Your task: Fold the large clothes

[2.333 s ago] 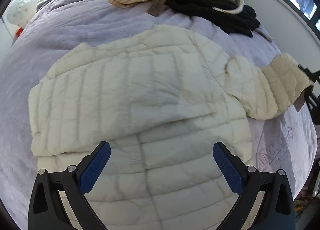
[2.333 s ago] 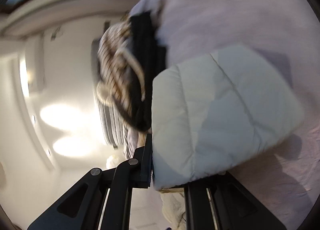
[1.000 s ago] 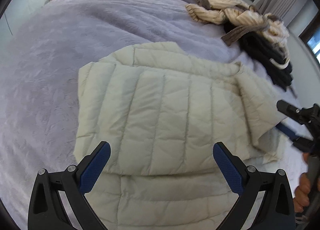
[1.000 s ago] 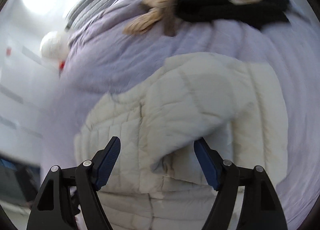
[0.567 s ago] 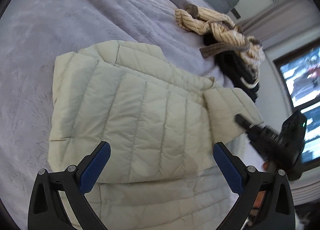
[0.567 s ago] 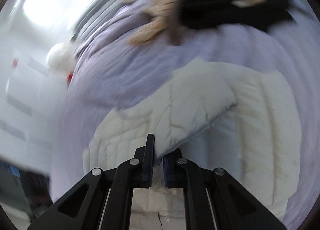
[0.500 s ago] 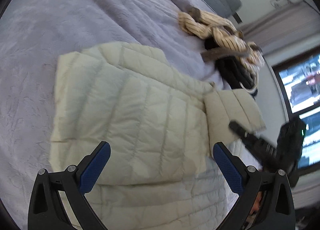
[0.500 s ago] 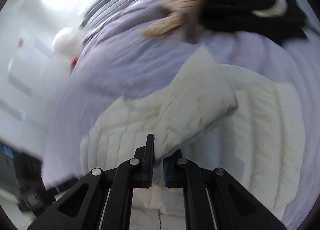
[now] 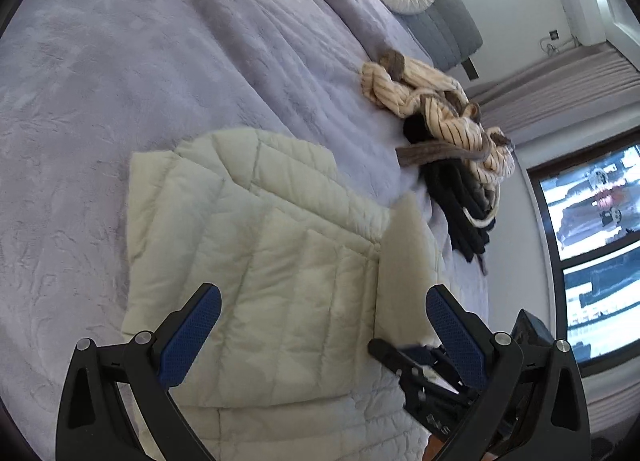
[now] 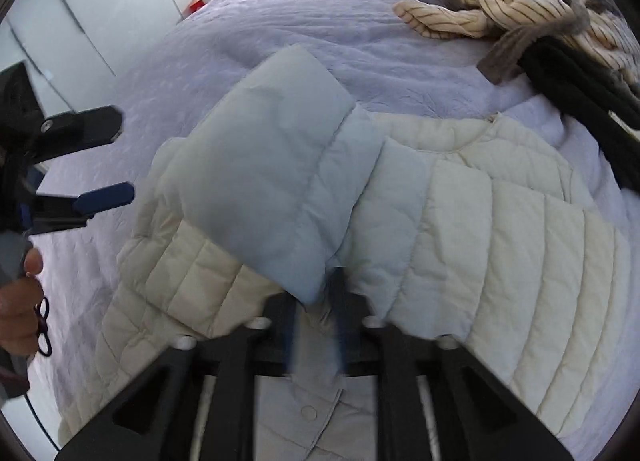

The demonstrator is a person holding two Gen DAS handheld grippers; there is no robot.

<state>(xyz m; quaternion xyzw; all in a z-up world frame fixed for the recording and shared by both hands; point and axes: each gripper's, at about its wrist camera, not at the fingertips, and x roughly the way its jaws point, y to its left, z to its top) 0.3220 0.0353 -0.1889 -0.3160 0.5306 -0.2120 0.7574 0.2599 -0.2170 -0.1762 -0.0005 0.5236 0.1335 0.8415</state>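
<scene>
Striped knit [image 9: 436, 109] and black garment [image 9: 460, 201] crowd the lavender bed [image 9: 120, 61] beyond the quilted cream jacket [image 9: 260, 261]; left gripper [image 9: 324, 325] fingers gape empty; right gripper [image 10: 314, 325] fingers pinch its puffy sleeve [image 10: 264, 189].

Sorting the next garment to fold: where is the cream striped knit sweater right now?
The cream striped knit sweater lies bunched on the lilac bedspread, beyond the cream quilted puffer jacket, overlapping the black garment; upper right in both views.

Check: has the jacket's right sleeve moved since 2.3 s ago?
Yes. The sleeve, pinched by the right gripper, now lies folded over the jacket body instead of stretched out sideways over the bedspread.
</scene>
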